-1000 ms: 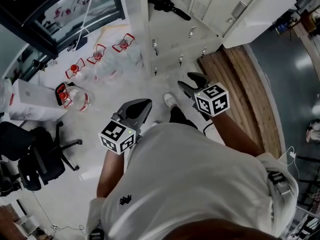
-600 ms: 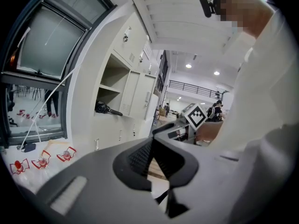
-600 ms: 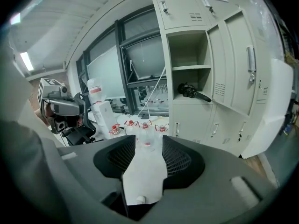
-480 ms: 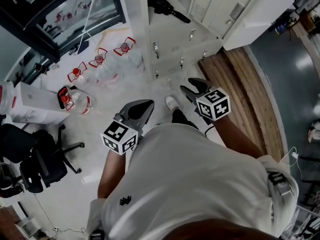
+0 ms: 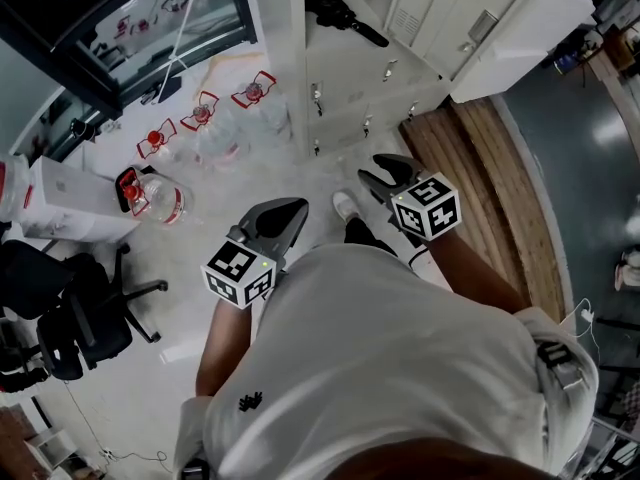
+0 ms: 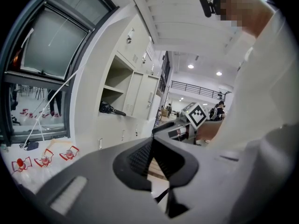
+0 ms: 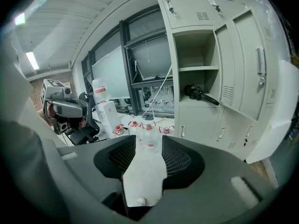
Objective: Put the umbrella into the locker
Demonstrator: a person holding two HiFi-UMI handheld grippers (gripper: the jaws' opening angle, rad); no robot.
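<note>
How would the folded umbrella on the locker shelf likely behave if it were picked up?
The umbrella looks folded and compact, so probably stiff lengthwise and light. One end sticks out of the locker compartment, so a push there might pivot or roll it.

We see the black folded umbrella (image 5: 345,18) lying on its side on the floor of the locker's (image 5: 345,73) open compartment, one end poking past the front edge. The locker is pale, its door (image 5: 520,18) swung wide.
</note>
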